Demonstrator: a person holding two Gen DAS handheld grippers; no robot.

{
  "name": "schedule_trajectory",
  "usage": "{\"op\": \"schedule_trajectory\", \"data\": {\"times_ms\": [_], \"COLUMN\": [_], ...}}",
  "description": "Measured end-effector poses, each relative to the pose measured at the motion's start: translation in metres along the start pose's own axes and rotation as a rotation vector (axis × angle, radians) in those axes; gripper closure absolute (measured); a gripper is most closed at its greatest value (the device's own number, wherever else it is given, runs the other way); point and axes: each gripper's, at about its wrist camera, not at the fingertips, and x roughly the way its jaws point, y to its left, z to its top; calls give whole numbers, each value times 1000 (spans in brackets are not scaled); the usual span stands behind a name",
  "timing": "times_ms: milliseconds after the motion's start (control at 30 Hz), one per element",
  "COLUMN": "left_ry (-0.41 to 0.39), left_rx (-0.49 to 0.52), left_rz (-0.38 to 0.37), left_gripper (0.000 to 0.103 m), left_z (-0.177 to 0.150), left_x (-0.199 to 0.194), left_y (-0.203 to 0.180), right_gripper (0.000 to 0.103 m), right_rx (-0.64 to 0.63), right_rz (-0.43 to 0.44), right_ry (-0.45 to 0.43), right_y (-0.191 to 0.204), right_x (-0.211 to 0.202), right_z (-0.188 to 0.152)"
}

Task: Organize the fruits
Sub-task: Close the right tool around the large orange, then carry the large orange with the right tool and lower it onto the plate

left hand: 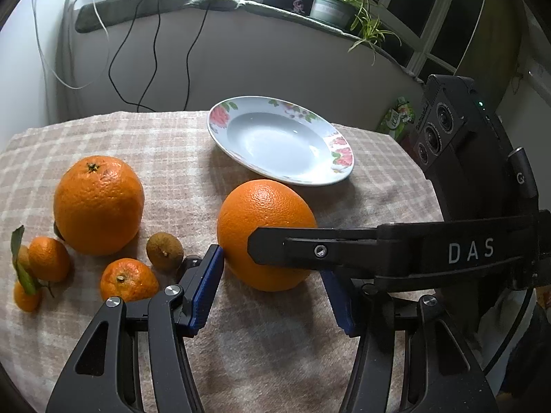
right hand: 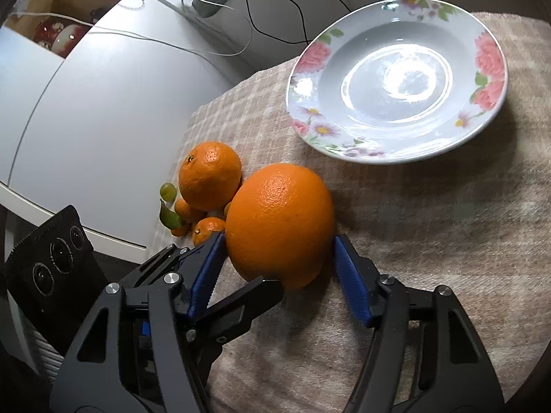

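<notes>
Through the left wrist view we are looking at the left gripper [left hand: 272, 287] straddling the near large orange [left hand: 265, 234] on the checked cloth [left hand: 172, 144] of the worktop; its left pad is touching the fruit's side, while its right pad is hidden behind the right gripper's finger [left hand: 292, 251] crossing in front, so we cannot tell whether this grip is closed on it. A second large orange [left hand: 98, 204], small mandarins [left hand: 129, 279] and a brownish small fruit [left hand: 164, 247] are lying to the left, and the flowered plate [left hand: 280, 139] is sitting bare just beyond. Through the right wrist view we are seeing the right gripper [right hand: 280, 261] around the same orange [right hand: 280, 223]: its left blue pad is touching the peel, the right pad standing just clear, so these fingers are not yet clamping. The left gripper's finger [right hand: 241, 304] is poking in under the fruit. The plate [right hand: 396, 79] is lying beyond and to the right. To do this step well, we are judging that only one gripper should be taking the fruit; both crowding it are risking a clash or rolling it into the pile. We should be closing gently across the widest part, then lifting straight before carrying it over the rim.
</notes>
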Motion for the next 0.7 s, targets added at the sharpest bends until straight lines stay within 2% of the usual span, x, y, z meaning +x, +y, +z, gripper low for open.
{"op": "schedule_trajectory", "data": {"times_ms": [200,333,700], "left_ry": [-4,34,4], "left_rx": [-2,-29,0], "left_rz": [-2,-9,19], "left_gripper": [46,42,42], "left_z": [-4,-7,-4], "left_x": [0,9,2], "left_y": [0,2,-8], "right_gripper": [36,37,37], "right_rx": [-12,-10,-33], "right_rz": [-11,-5,-17], "right_ry": [7,13,-15], "right_y": [4,3,10], "right_x": [1,1,-8], "right_z": [-2,-1,-4]}}
